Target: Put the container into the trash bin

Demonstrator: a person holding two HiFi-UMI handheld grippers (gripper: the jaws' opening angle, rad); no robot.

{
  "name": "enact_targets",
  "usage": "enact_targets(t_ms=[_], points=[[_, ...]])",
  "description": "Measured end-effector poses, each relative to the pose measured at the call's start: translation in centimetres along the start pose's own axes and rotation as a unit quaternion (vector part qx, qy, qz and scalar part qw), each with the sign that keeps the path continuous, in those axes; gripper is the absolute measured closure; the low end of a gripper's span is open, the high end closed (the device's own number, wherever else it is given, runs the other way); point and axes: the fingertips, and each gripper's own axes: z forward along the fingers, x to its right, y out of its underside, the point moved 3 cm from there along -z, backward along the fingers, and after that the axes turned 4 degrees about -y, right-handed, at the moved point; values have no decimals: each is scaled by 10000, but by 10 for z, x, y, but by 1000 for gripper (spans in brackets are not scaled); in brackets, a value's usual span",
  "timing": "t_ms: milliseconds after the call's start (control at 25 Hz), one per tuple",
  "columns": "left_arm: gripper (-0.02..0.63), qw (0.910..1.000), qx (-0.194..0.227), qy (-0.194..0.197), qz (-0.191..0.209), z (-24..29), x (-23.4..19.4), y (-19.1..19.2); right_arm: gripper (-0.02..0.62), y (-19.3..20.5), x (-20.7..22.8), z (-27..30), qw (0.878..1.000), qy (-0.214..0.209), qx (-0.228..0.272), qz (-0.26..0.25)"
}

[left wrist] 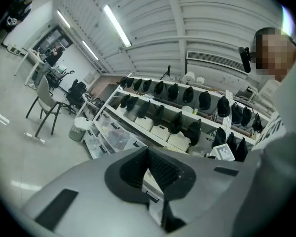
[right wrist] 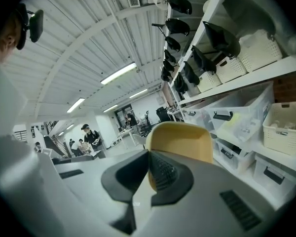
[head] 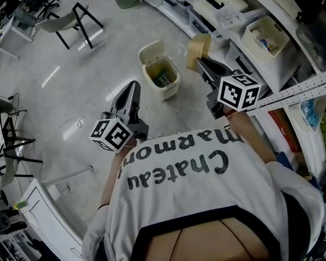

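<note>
Shirt [head: 195, 184] fills the near foreground of the head view. Just past it, the left gripper [head: 134, 86] [left wrist: 149, 167] is clenched on nothing (its jaws meet). The right gripper [head: 202, 63] [right wrist: 148, 169] pinches the wall of the tan container [head: 198, 49] [right wrist: 182, 139], which is held in the air beside the shelves [head: 261, 42]. Farther out, the open cream trash bin [head: 168, 88] stands on the floor [head: 70, 91], apart from the container.

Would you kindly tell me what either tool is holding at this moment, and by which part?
The right tool pinches the container by one edge of its wall. The left tool is shut on nothing.
</note>
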Motion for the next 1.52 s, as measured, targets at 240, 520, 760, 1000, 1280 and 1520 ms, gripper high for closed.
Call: enact_targets(t_ms=[240,520,760,1000,1280,1520], points=[[583,9999,61,-138,5,31,-1,2,563,-10,31,14,9999,-134,-98,-13],[583,9989,-105,-449,9,44,-8,17,563,0,59,28,9991,-249,-266,197],[583,9968,-278,-742,-70,44,-21,25,563,28,69,40,9965,-308,-612,472],[583,9959,-389,-806,-157,56,-39,33,563,50,71,66,9923,-473,-966,610],[583,9954,-493,-779,-264,82,-79,23,563,47,71,115,9910,-542,-1011,687],[583,9944,-776,-672,-270,116,-119,9,563,50,86,159,9893,-318,-1093,916]])
